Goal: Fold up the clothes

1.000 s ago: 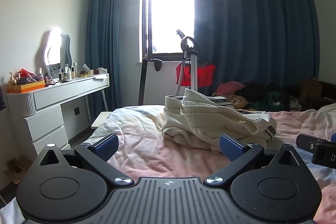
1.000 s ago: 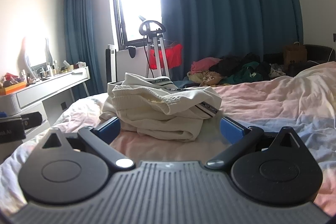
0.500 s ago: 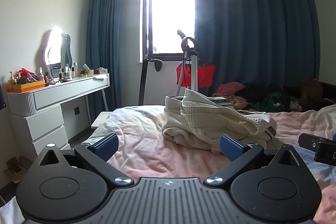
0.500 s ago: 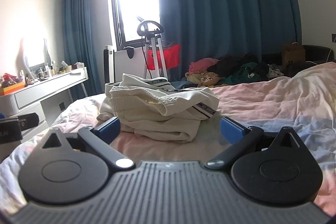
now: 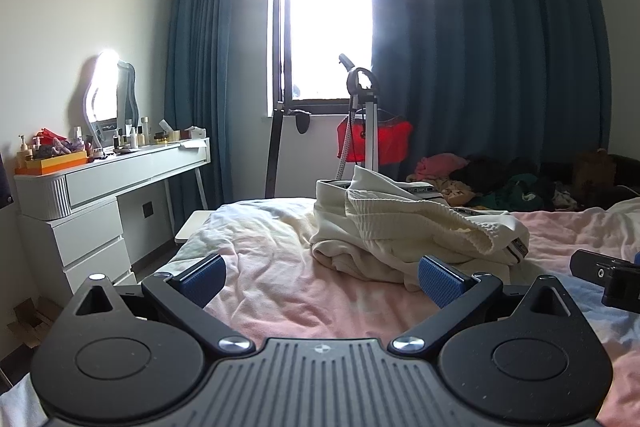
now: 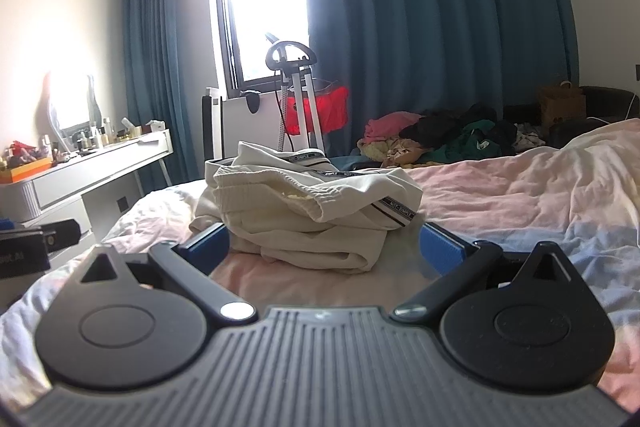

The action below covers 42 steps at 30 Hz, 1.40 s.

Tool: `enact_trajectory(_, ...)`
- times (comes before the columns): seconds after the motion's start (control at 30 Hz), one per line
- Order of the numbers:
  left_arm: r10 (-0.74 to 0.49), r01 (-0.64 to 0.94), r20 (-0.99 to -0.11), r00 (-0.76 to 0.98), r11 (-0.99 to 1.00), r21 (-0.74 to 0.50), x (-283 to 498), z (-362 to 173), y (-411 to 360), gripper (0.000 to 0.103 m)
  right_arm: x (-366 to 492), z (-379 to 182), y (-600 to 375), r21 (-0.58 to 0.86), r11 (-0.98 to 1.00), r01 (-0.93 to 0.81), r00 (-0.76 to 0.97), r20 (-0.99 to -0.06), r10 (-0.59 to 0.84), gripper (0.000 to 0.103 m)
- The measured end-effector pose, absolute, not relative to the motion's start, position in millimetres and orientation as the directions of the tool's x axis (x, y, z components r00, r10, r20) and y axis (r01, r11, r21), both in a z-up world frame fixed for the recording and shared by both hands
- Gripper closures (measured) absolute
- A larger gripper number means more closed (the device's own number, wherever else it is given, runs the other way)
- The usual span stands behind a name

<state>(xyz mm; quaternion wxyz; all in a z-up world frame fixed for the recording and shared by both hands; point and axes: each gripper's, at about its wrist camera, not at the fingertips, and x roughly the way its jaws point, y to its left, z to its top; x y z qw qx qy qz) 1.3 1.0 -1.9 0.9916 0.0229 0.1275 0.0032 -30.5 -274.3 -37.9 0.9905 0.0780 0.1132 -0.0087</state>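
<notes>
Left tongs (image 5: 322, 277): blue pads spread wide, nothing between them, held low over the bed (image 5: 280, 291) and short of the garment. Right tongs (image 6: 324, 247): likewise spread wide and empty, pointed straight at the garment, which fills the gap between the pads in the right wrist view; contact cannot be confirmed.

Task item: a cream garment (image 5: 408, 227) lies in a rumpled heap on the pink bedcover, toward the bed's far edge near the window. An elastic waistband and a striped label tape (image 6: 396, 213) show on top; layers are bunched and overlapping, not flat. Whether any fold has been made cannot be told.

Other clothes (image 6: 436, 135) are piled beyond the bed's far edge. A dressing table (image 5: 112, 171) stands off the bed's left side.

Assessment: the step in hand appears to be the approach, before any grasp. The next move calls for each tongs to take a separate edge of the garment, probably at the waistband, then lift and spread it flat on the open bedcover. Risk: pinching several layers together, or catching the bedcover beneath.
</notes>
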Motion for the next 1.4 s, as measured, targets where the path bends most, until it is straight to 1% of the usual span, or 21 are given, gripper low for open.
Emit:
enact_trajectory(0.27, 0.008, 0.010, -0.260, 0.966, 0.998, 0.068, 0.6, 0.7, -3.9, 0.000, -31.0, -35.4, -277.8, 0.211, 0.977, 0.019, 0.975, -0.222, 0.029, 0.000)
enact_trajectory(0.37, 0.002, 0.017, -0.258, 0.966, 0.997, 0.071, -1.7, 2.6, -3.1, 0.000, -23.6, -38.9, -277.2, 0.250, 0.968, 0.018, 0.959, -0.279, 0.054, 0.000)
enact_trajectory(0.47, 0.001, 0.011, -0.259, 0.966, 0.999, 0.046, -3.4, 6.1, 3.8, 0.000, -9.9, -44.5, -269.2, 0.242, 0.970, -0.019, 0.933, -0.344, 0.104, 0.000)
enact_trajectory(0.53, -0.005, 0.012, -0.269, 0.963, 1.000, 0.026, -3.2, 7.9, 9.6, 0.000, -0.2, -46.5, -263.5, 0.240, 0.969, -0.052, 0.929, -0.344, 0.135, 0.000)
enact_trajectory(0.63, -0.006, 0.008, -0.278, 0.961, 1.000, 0.005, -1.7, 9.6, 17.3, 0.000, 25.7, -44.3, -258.6, 0.244, 0.969, -0.025, 0.932, -0.346, 0.111, 0.001)
enact_trajectory(0.67, -0.003, 0.004, -0.279, 0.960, 1.000, 0.001, -0.4, 9.7, 19.1, 0.000, 37.7, -44.0, -257.9, 0.246, 0.969, -0.022, 0.928, -0.356, 0.111, 0.005)
enact_trajectory(0.73, -0.005, 0.002, -0.280, 0.960, 1.000, -0.011, 3.7, 9.7, 24.2, 0.000, 66.9, -45.2, -257.8, 0.239, 0.971, -0.005, 0.921, -0.377, 0.098, 0.010)
enact_trajectory(0.8, -0.010, 0.000, -0.281, 0.960, 0.999, -0.033, 9.8, 9.7, 30.5, 0.000, 97.8, -48.8, -259.6, 0.237, 0.971, 0.042, 0.919, -0.391, 0.056, 0.018)
enact_trajectory(0.83, -0.017, 0.005, -0.283, 0.959, 0.999, -0.044, 15.2, 9.8, 34.0, 0.000, 113.1, -51.7, -262.1, 0.243, 0.967, 0.073, 0.917, -0.397, 0.031, 0.024)
enact_trajectory(0.87, -0.026, 0.011, -0.284, 0.959, 0.998, -0.054, 20.9, 9.9, 37.5, 0.000, 127.7, -55.0, -265.1, 0.253, 0.962, 0.107, 0.915, -0.404, 0.005, 0.027)
enact_trajectory(0.97, -0.025, 0.004, -0.283, 0.959, 0.997, -0.073, 39.9, 9.4, 48.5, 0.000, 167.6, -68.5, -277.2, 0.297, 0.934, 0.199, 0.901, -0.431, -0.055, 0.032)
enact_trajectory(1.03, -0.020, -0.004, -0.285, 0.958, 0.996, -0.084, 54.0, 7.5, 56.0, 0.000, 192.2, -79.5, -281.9, 0.297, 0.925, 0.237, 0.886, -0.456, -0.080, 0.036)
enact_trajectory(1.1, -0.028, 0.000, -0.296, 0.955, 0.996, -0.093, 68.9, 2.7, 62.4, 0.000, 206.3, -88.2, -283.4, 0.295, 0.914, 0.280, 0.878, -0.464, -0.119, 0.045)
enact_trajectory(1.13, -0.026, -0.004, -0.310, 0.950, 0.995, -0.096, 75.9, -1.6, 64.7, 0.000, 209.9, -91.0, -285.2, 0.306, 0.902, 0.304, 0.881, -0.451, -0.144, 0.056)
enact_trajectory(1.2, -0.020, -0.016, -0.341, 0.940, 0.995, -0.103, 89.7, -10.9, 69.4, 0.000, 211.3, -91.4, -289.6, 0.342, 0.873, 0.347, 0.897, -0.393, -0.202, 0.060)
enact_trajectory(1.23, -0.024, -0.019, -0.363, 0.931, 0.993, -0.114, 96.7, -16.7, 70.9, 0.000, 214.6, -91.4, -290.7, 0.341, 0.868, 0.361, 0.898, -0.378, -0.225, 0.060)
enact_trajectory(1.33, -0.058, -0.001, -0.420, 0.906, 0.990, -0.139, 108.5, -29.2, 75.9, 0.000, 230.2, -95.1, -283.1, 0.251, 0.887, 0.386, 0.874, -0.407, -0.265, 0.060)
enact_trajectory(1.4, -0.053, -0.003, -0.421, 0.906, 0.991, -0.132, 109.2, -32.3, 76.6, 0.000, 236.3, -97.1, -277.9, 0.221, 0.892, 0.394, 0.864, -0.420, -0.277, 0.060)
